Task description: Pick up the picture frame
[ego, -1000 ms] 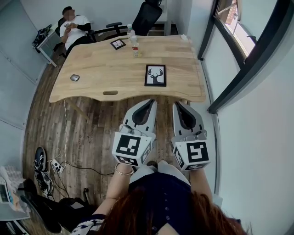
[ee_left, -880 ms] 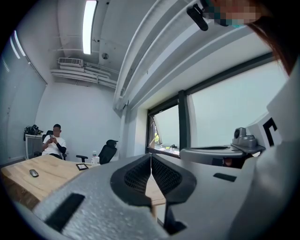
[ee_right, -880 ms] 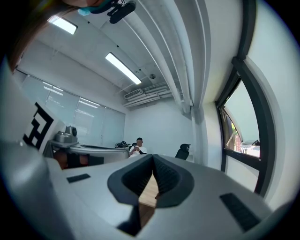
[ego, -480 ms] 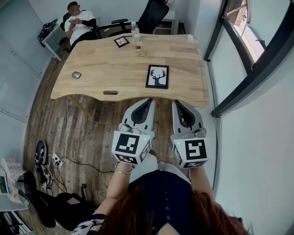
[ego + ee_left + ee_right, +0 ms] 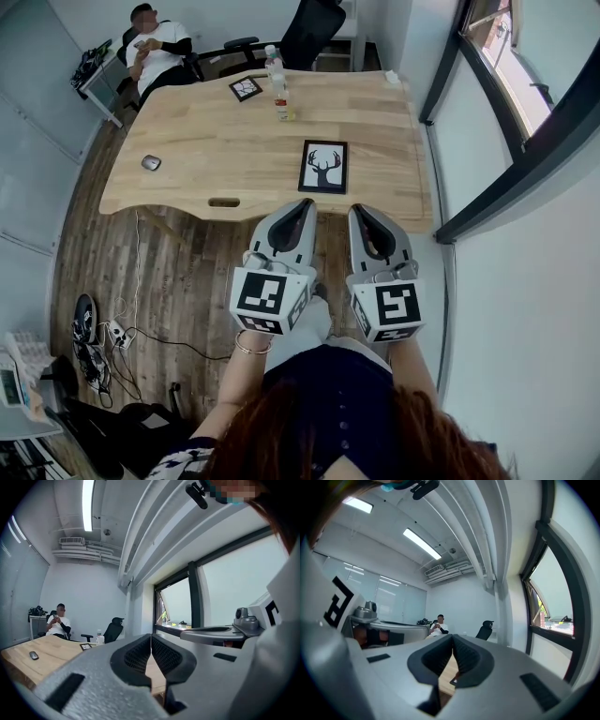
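A black picture frame [image 5: 323, 167] with a deer print lies flat on the wooden table [image 5: 216, 141], near its front edge. Both grippers are held level, side by side, just short of that edge. My left gripper [image 5: 307, 204] is shut and empty, its tip below and left of the frame. The right gripper [image 5: 357, 210] is shut and empty too, below and slightly right of the frame. In the left gripper view the jaws [image 5: 151, 641] meet with nothing between them; the right gripper view shows its jaws [image 5: 453, 643] the same way.
A second small frame [image 5: 245, 88], a water bottle [image 5: 277, 81] and a mouse [image 5: 151, 163] are on the table. A seated person [image 5: 155, 52] and a black office chair [image 5: 314, 28] are at the far side. A window wall [image 5: 506, 112] runs along the right. Cables [image 5: 112, 333] lie on the floor.
Both grippers have moved forward toward the table together, and the table with the deer frame now appears closer to their tips. Jaws stayed shut.
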The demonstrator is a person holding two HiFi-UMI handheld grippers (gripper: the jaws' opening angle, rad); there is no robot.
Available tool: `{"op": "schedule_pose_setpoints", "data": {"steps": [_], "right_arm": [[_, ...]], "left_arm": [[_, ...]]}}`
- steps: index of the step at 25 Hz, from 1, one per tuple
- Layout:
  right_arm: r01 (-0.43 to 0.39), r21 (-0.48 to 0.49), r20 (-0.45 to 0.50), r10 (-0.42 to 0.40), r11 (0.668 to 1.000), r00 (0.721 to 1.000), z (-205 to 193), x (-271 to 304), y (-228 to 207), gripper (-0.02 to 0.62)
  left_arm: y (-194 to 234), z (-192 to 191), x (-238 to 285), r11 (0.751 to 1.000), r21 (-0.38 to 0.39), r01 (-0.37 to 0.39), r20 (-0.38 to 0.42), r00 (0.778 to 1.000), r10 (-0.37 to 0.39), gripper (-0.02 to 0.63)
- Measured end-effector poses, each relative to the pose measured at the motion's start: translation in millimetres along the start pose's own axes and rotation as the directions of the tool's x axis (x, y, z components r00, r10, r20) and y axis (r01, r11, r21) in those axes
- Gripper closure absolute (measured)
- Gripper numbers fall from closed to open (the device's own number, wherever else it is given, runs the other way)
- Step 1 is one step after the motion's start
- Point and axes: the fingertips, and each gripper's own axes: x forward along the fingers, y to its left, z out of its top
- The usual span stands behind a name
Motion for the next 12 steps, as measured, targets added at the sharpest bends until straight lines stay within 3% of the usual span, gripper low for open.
{"op": "schedule_pose_setpoints", "data": {"steps": [12], "right_arm": [[0.044, -0.013, -0.048, -0.045, 0.999, 0.998, -10.9, 80.8, -19.7, 0.571]], "left_arm": [[61.6, -11.4, 59.8, 1.0, -0.018, 0.012, -0.047, 0.999, -0.013, 0.579]]}}
